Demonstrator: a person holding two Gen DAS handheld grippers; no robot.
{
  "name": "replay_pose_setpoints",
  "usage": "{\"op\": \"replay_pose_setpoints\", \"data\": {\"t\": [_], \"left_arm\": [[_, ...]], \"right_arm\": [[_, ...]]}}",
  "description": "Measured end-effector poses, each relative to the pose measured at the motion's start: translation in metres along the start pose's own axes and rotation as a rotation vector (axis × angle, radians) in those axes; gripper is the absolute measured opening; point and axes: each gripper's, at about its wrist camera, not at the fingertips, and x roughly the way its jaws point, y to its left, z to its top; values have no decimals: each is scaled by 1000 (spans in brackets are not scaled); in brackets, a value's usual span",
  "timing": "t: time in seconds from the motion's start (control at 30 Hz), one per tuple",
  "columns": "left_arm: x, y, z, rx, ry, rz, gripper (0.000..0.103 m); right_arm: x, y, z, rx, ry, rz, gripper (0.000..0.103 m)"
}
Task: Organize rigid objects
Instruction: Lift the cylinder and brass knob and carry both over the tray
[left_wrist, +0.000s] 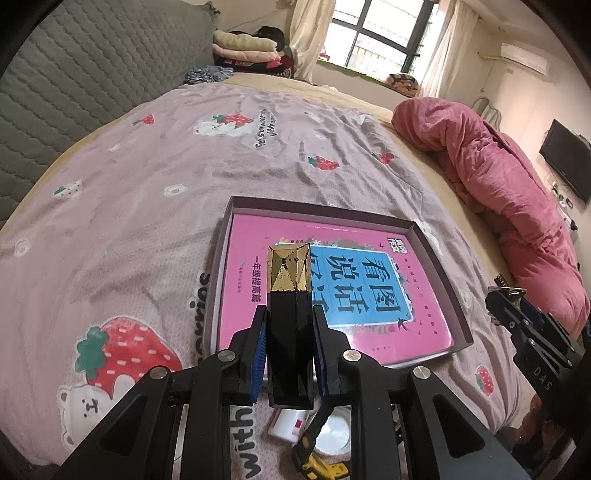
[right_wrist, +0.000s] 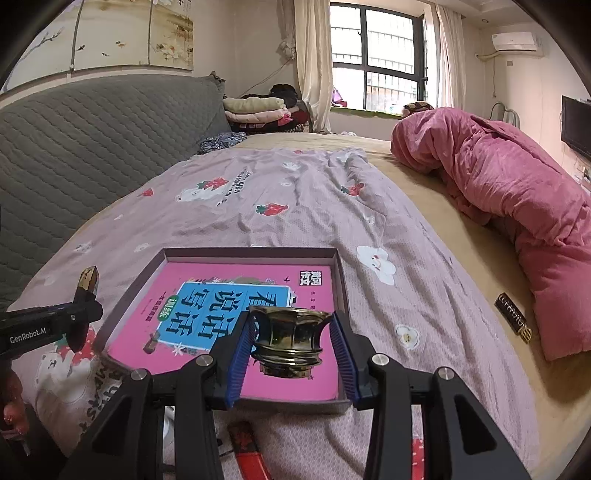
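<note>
Left wrist view: nearest the lens, the left gripper (left_wrist: 290, 332) is seen clamped on a black bottle with a faceted gold cap (left_wrist: 289, 295), the blue pads pressed to its dark flanks. Its long axis runs forward along the fingers, cap leading, and that cap is pointed over the near edge of the shallow box (left_wrist: 428, 236) just ahead on the strawberry-print sheet (left_wrist: 147, 192). A pink book (left_wrist: 243, 295) is laid flat inside the box.

In the right wrist view, the right gripper (right_wrist: 291, 343) is closed on a squat gold fluted cap-like piece (right_wrist: 290, 341), held crosswise between the pads over the box's near right corner (right_wrist: 341, 404). The left gripper is shown well to the left, just outside the box's left wall.

The right hand's piece is judged already over the box; the bottle must still be carried forward and rightward. A black and gold case (right_wrist: 513, 319) lies apart beside the pink quilt (right_wrist: 509, 184).
</note>
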Motion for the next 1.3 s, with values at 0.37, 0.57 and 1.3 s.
{"op": "replay_pose_setpoints", "data": {"t": [0.37, 0.57, 1.3], "left_arm": [[40, -2, -1, 18, 54, 8, 22], [58, 4, -2, 2, 87, 2, 22], [86, 23, -12, -42, 163, 9, 22]], "right_arm": [[30, -1, -9, 0, 73, -22, 43], [39, -5, -18, 9, 101, -26, 43], [72, -6, -31, -18, 196, -73, 43]]}}
